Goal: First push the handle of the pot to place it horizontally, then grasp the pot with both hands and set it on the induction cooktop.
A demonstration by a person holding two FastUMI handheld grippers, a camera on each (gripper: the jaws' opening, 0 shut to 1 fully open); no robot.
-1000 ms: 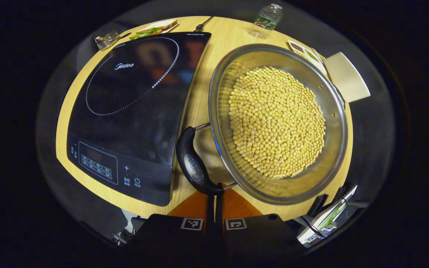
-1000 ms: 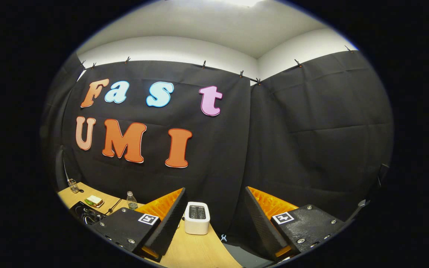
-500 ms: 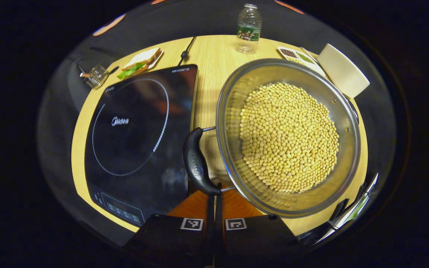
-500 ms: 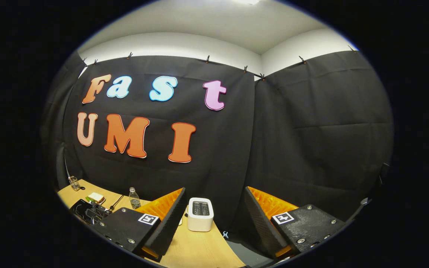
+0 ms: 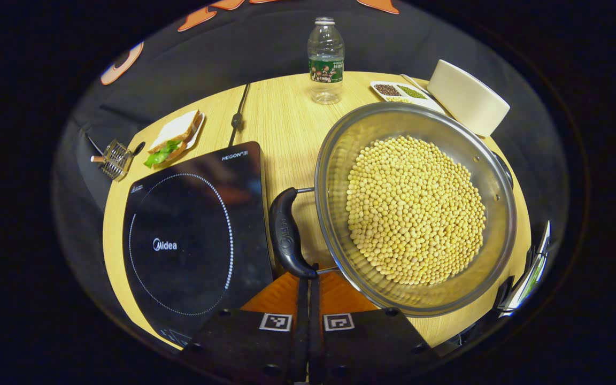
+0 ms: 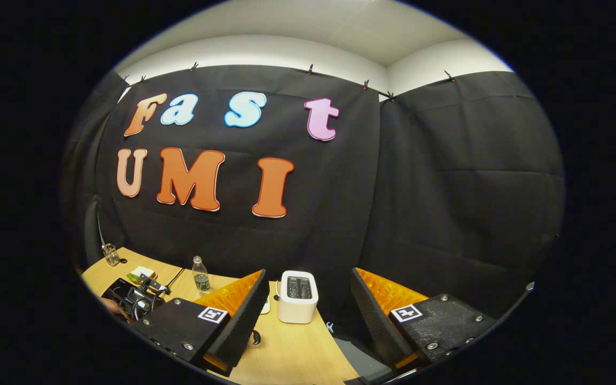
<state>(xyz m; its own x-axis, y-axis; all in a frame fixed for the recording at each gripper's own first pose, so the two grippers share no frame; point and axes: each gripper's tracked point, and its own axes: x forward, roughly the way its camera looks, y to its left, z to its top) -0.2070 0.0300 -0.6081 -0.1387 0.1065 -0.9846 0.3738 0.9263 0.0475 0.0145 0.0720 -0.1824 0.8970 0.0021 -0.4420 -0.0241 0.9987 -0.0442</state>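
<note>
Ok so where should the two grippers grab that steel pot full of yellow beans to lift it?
Grip the steel pot by its two side handles. The black loop handle on the cooktop side lies flat, so the shut left gripper, now at its near end, can open and close across it. The opposite handle barely shows past the far rim; bring the open right gripper in from that side.

Left gripper (image 5: pixel 308 278): black textured housing blocks, each bearing a square black-and-white marker. Right gripper (image 6: pixel 308 310): matching black blocks with silver screws, square markers, ribbed inner faces on the jaws.
</note>
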